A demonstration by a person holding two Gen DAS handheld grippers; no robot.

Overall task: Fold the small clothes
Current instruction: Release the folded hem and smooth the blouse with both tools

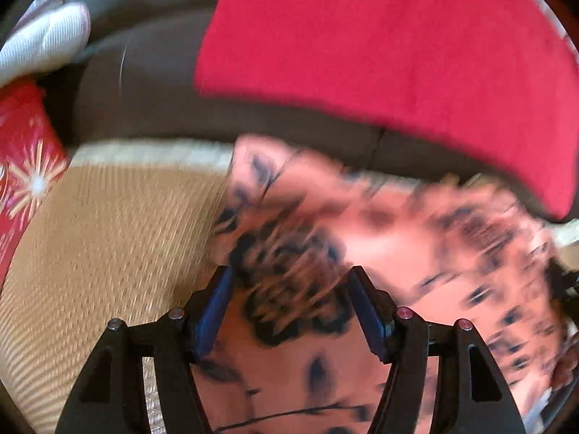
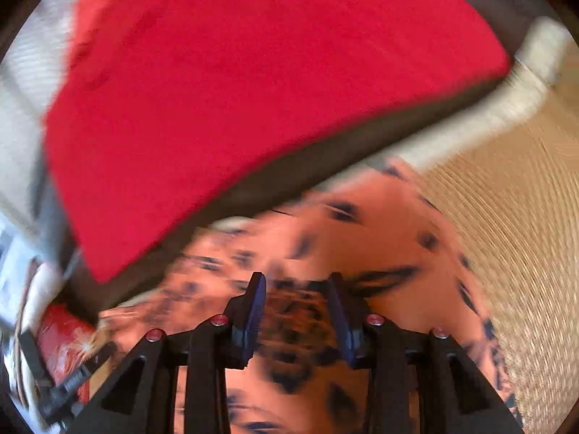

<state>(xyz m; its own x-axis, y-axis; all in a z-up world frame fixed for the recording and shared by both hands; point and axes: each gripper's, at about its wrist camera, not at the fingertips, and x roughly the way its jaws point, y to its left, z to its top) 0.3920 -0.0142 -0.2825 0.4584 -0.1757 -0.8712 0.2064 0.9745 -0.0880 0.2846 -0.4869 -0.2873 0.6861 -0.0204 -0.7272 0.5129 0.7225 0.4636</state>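
Now, largest first, all placed against the woven mat.
Woven mat (image 1: 101, 238): tan ribbed surface, pale border along its far edge; it bears the patterned garment.
Red cloth (image 1: 380, 54): large plain red sheet beyond the mat's far edge, lying on a dark brown cushion (image 1: 152, 94).
Patterned garment (image 1: 362, 224): pink-orange small cloth with dark blotches, spread on the mat and reaching to its far border; blurred by motion.
Red printed item (image 1: 25, 166): at the mat's left edge, with white and gold starbursts.
White ribbed cloth (image 1: 43, 39): beyond the mat's far left corner.
Writing: nothing legible.
Containers: cannot tell of any.
Left gripper (image 1: 291, 275): jaws spread wide over the garment, a bunched fold between the blue pads; contact uncertain.
Right gripper (image 2: 296, 282): jaws parted, narrower, over the garment's dark-patterned fold; whether they pinch it, I cannot tell.
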